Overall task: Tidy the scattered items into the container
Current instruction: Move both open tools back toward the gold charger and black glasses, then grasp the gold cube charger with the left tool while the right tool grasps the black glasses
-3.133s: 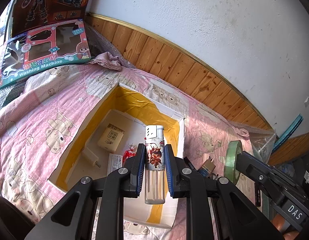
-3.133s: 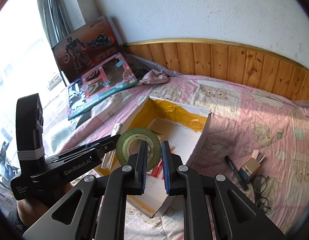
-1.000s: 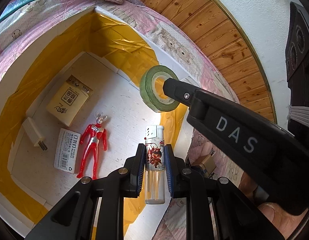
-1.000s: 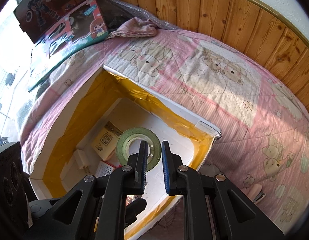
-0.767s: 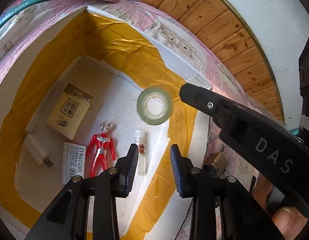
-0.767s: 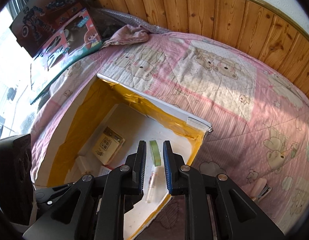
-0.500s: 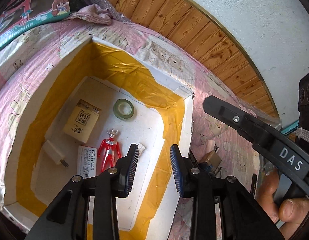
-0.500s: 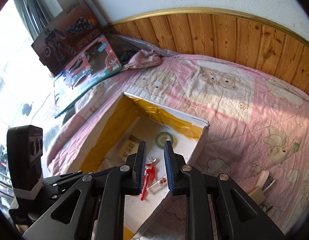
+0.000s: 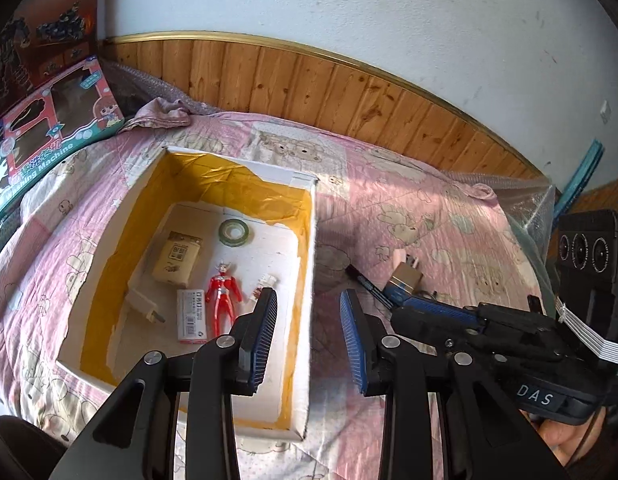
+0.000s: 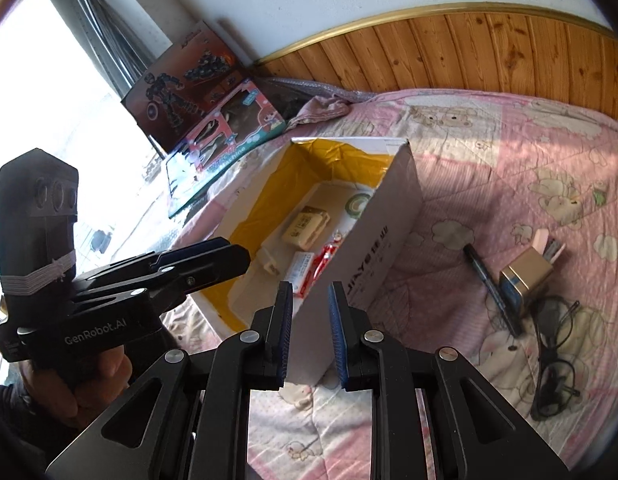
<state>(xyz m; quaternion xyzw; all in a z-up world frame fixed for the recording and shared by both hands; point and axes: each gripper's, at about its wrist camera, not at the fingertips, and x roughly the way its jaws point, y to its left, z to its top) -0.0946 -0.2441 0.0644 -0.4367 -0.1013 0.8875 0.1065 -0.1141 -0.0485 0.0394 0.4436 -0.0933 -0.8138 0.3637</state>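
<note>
**Both grippers empty above the quilt, box part-filled**

Hanging nearest the lens, the left gripper (image 9: 308, 322) has its jaws spread wide with nothing between them, poised over the near right wall of the container (image 9: 311, 248). The right gripper (image 10: 308, 308) is likewise parted and empty, its blue-ribbed pads framing the outer corner of the same white box. In the left wrist view the right gripper shows side-on at the lower right, held by a hand (image 9: 565, 438); in the right wrist view the left gripper appears at the left edge, also gripped by a hand (image 10: 97, 376).

Just beyond the left jaws, on the box's white floor, lie a lighter (image 9: 263, 286), a red figure (image 9: 221, 298) flat on its back, and a small white-and-pink packet (image 9: 191, 314) beside it. A white charger plug (image 9: 143, 304) sits near the left wall, a tan carton (image 9: 177, 258) past it, and the green tape roll (image 9: 235, 232) lies flat toward the far wall. The inner walls are lined with yellow tape.

Outside the box, on the pink bear-print quilt (image 10: 509, 152), items remain: a black marker pen (image 10: 491, 290), a gold-and-blue small box (image 10: 523, 274) with a pink piece just behind it, and black-framed glasses (image 10: 555, 354) nearer the camera.

Farther back, two toy boxes (image 10: 225, 136) lean by the wall, with a crumpled cloth (image 9: 161, 114) and wood panelling (image 9: 349, 96) behind.
</note>
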